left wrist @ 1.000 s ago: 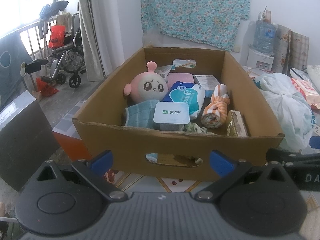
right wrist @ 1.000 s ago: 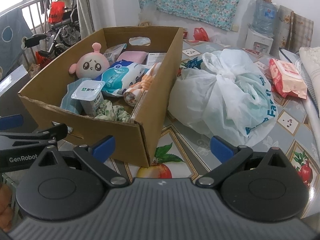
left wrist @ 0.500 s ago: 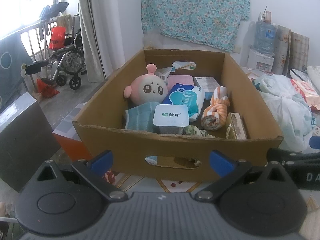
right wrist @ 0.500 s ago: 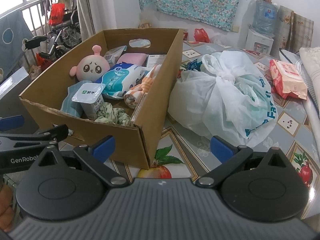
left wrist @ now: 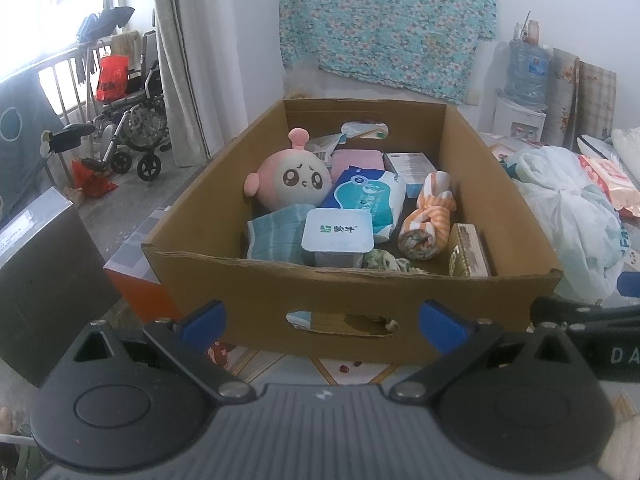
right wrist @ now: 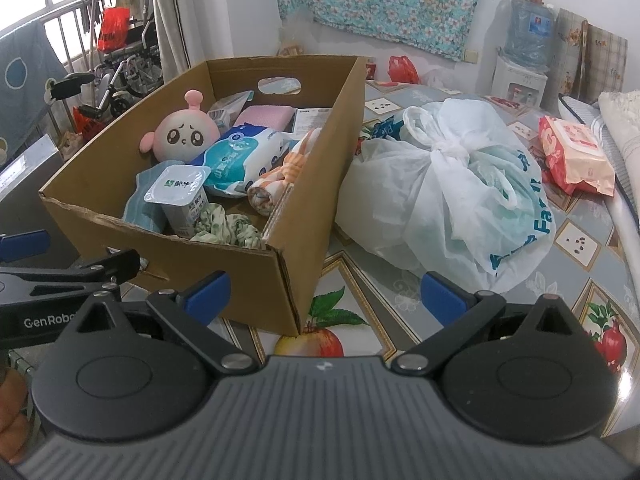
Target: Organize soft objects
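- Both grippers, left gripper (left wrist: 322, 318) and right gripper (right wrist: 325, 290), hang spread and empty, as a second ago.
- Little shifts: the pink round plush toy (left wrist: 294, 179) and orange striped rolled cloth (left wrist: 428, 222) stay mid-frame inside the brown cardboard box (left wrist: 248, 292).

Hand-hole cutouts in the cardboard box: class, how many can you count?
2: one hand-hole in the near wall of the cardboard box, another in the far wall. Side walls show none.

The left wrist view looks from just before the near wall of the box (left wrist: 352, 292), squarely along its length toward the back wall of the room. The right wrist view sits further right, facing the box's (right wrist: 304, 240) near right corner and the bag (right wrist: 452, 184) on the worktop (right wrist: 400, 300). Both share the box's contents and the bag (left wrist: 576, 216).
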Tool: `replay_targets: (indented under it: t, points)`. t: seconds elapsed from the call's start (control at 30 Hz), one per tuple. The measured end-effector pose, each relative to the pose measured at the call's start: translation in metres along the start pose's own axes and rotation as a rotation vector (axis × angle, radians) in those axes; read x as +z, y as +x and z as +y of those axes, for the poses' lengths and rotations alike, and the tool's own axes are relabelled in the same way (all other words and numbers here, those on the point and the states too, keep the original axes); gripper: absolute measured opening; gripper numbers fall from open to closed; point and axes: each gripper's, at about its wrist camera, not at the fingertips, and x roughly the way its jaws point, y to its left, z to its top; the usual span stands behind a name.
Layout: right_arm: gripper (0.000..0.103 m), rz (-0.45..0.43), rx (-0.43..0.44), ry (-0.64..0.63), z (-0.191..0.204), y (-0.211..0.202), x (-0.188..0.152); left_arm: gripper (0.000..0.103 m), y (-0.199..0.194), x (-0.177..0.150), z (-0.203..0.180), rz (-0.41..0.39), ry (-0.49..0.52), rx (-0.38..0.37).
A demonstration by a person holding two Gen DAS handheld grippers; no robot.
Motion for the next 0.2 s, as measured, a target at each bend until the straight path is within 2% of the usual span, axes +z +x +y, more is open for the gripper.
replay_targets:
  t: [0.2]
  points:
    - [0.102,0.001,0.001,0.001,-0.0001,-0.0002,-0.0003,0.103,0.0001,-0.0005,-0.0005,0.0,0.001,0.0]
